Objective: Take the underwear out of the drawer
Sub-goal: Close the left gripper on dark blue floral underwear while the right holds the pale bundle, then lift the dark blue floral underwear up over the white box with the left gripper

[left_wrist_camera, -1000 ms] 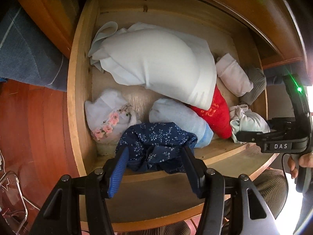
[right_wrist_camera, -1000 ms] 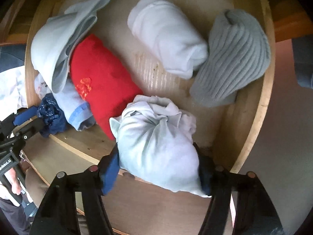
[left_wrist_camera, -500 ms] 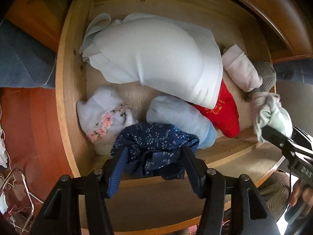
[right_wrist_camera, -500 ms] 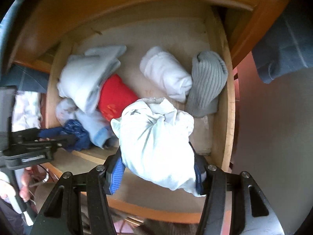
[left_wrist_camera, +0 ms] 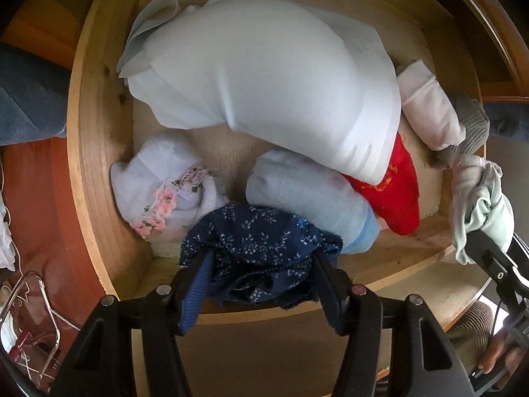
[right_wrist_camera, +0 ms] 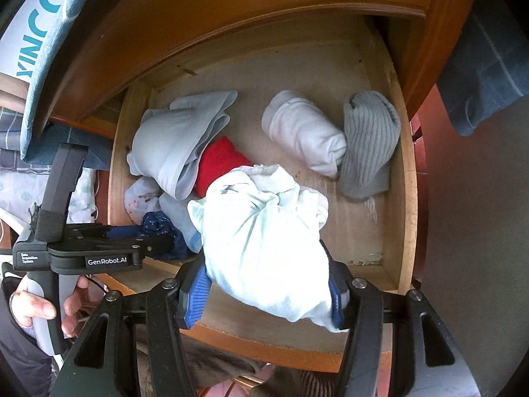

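The wooden drawer stands open with rolled clothes inside. My left gripper is shut on navy floral underwear at the drawer's front edge; it also shows in the right wrist view. My right gripper is shut on a pale mint-white bundle of underwear, held up above the drawer's front right; the bundle shows in the left wrist view at the right edge.
In the drawer lie a large white garment, a floral-trimmed white roll, a light blue roll, a red piece, a white roll and a grey knit roll. A dresser top overhangs the back.
My right gripper has lifted the pale bundle up and back from the drawer floor. My left gripper stays clamped on the navy underwear, raised slightly.
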Action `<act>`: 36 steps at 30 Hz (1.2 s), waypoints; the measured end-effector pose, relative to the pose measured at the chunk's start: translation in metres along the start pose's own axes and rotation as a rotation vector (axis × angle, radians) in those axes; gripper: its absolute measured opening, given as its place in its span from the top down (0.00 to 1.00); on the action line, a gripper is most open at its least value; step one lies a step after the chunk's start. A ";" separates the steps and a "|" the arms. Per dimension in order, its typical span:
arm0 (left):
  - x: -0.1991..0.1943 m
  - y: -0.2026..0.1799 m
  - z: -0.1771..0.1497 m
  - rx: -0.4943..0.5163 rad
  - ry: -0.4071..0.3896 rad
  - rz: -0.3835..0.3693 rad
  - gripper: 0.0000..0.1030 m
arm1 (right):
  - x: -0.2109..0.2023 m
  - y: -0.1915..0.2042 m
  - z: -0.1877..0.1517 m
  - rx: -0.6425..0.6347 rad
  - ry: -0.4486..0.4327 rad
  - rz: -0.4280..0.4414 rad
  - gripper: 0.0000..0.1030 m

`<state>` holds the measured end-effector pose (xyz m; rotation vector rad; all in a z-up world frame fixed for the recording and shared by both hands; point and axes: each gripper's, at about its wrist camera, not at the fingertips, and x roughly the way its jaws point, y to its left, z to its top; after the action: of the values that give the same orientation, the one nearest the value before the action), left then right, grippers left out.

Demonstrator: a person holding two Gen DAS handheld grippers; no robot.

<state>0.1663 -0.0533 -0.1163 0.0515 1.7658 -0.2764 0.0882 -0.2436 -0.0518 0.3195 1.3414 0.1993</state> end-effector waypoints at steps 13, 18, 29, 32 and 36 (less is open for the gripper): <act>-0.007 -0.011 -0.027 0.008 -0.107 -0.029 0.90 | -0.019 -0.001 -0.004 0.006 -0.079 -0.029 0.47; -0.025 -0.011 -0.042 -0.004 -0.165 -0.061 0.91 | -0.022 0.002 -0.006 -0.013 -0.085 -0.074 0.47; -0.076 -0.005 -0.056 0.013 -0.285 -0.093 0.91 | -0.026 0.016 -0.018 -0.097 -0.093 -0.203 0.47; -0.087 -0.005 -0.063 0.021 -0.315 -0.109 0.91 | -0.029 0.015 -0.023 -0.103 -0.095 -0.216 0.47; -0.103 -0.006 -0.074 0.041 -0.360 -0.092 0.91 | -0.032 0.011 -0.029 -0.105 -0.089 -0.242 0.47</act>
<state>0.1164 -0.0310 -0.0021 -0.0482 1.4066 -0.3652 0.0534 -0.2406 -0.0244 0.0750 1.2647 0.0517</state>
